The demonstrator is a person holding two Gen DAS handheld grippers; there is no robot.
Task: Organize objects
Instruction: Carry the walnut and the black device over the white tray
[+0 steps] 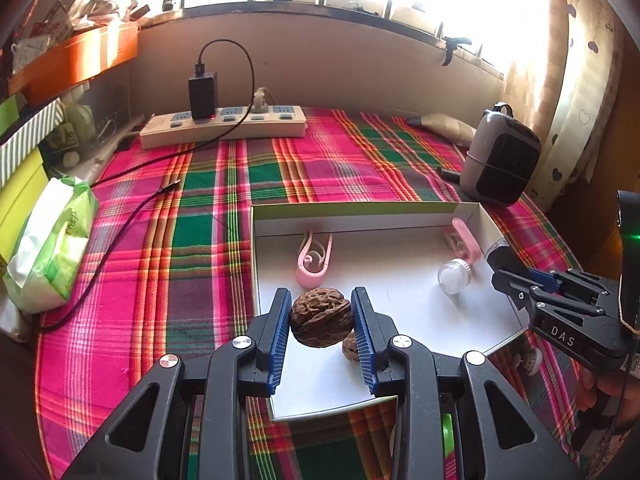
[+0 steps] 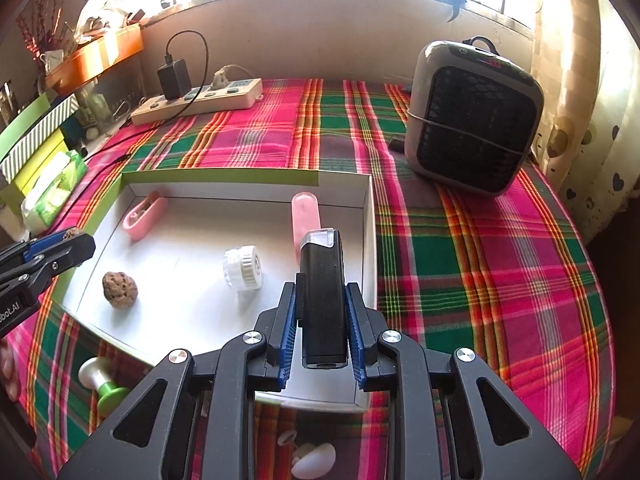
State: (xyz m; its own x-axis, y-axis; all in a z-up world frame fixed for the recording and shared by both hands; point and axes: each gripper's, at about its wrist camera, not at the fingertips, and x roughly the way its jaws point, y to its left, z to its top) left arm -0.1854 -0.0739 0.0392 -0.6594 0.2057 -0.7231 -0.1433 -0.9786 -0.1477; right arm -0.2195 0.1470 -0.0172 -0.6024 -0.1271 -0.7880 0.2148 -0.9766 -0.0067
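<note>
Both claws are loaded: my left claw (image 1: 322, 320) is closed on a walnut (image 1: 321, 315), the blue pads pressing its two sides, and it hangs over the near left part of the white box (image 1: 256, 264); my right claw (image 2: 322, 320) is clamped around a black lighter-like device with a clear cap (image 2: 322, 284), held above the near right part of the same box. Under the left claw a second walnut (image 2: 119, 290) already lies on the box floor, with a small white jar (image 2: 243, 268), a pink clip (image 2: 143, 214) and a pink tube (image 2: 305, 216) farther in. So I judge the sorting well along: four things are in, two more are poised to go down. On the plaid desk (image 2: 480, 280) outside the box, near me, a green-and-white spool-shaped thing (image 2: 100, 385) and a white rounded piece (image 2: 316, 458) are yet to be gathered.
</note>
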